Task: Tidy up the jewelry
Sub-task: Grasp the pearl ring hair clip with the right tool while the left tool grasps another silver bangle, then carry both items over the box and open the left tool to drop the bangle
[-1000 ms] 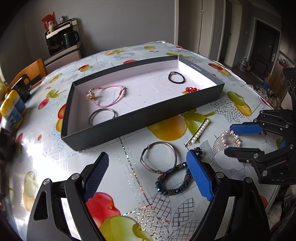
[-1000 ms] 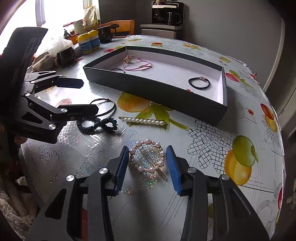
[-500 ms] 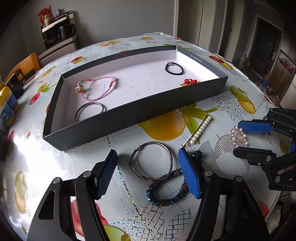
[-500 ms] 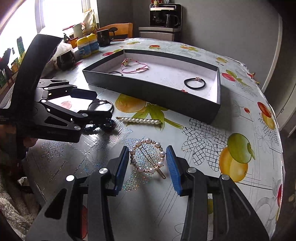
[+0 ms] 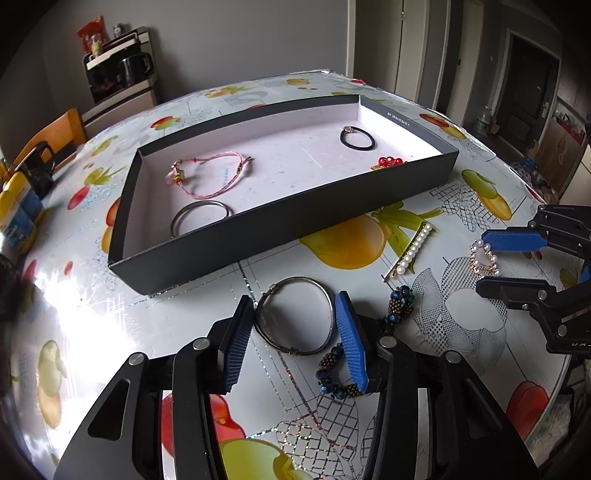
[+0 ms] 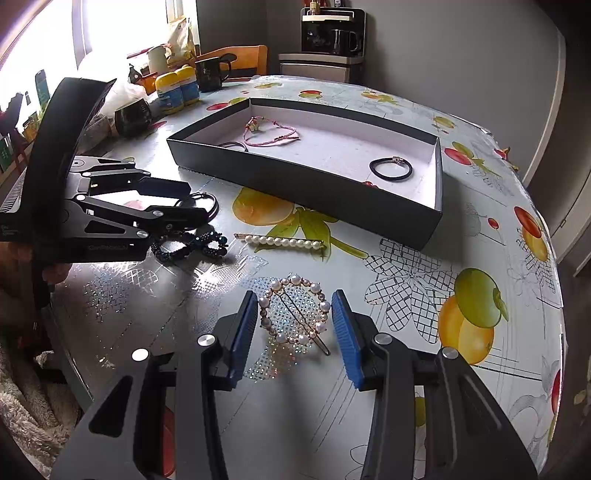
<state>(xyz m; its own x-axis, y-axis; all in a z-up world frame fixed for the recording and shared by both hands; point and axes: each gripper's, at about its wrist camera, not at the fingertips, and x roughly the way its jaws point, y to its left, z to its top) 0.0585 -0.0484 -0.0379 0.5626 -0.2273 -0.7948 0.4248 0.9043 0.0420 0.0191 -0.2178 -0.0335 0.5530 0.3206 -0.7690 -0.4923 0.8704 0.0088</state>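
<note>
A dark shallow box (image 5: 295, 218) on the table holds a pink cord bracelet (image 5: 210, 173), a metal bangle (image 5: 199, 218), a black hair tie (image 5: 357, 138) and a red bead piece (image 5: 390, 161). My left gripper (image 5: 295, 314) is open with its fingers on either side of a second metal bangle (image 5: 295, 288) on the table. A dark beaded bracelet (image 5: 399, 306) lies just right of it. My right gripper (image 6: 293, 317) is open around a round pearl hair clip (image 6: 295, 314). A straight pearl hair pin (image 6: 282, 242) lies between them.
The table has a fruit-print cloth (image 6: 461, 295). Yellow-lidded bottles (image 6: 177, 90), a black mug (image 6: 210, 72) and a dark cup (image 6: 133, 116) stand at the table's far side. A wooden chair (image 6: 243, 61) and a coffee machine (image 6: 332, 35) are behind.
My left gripper has moved forward and narrowed so its fingers now bracket the metal bangle on the table. The right gripper has stayed around the pearl clip.
</note>
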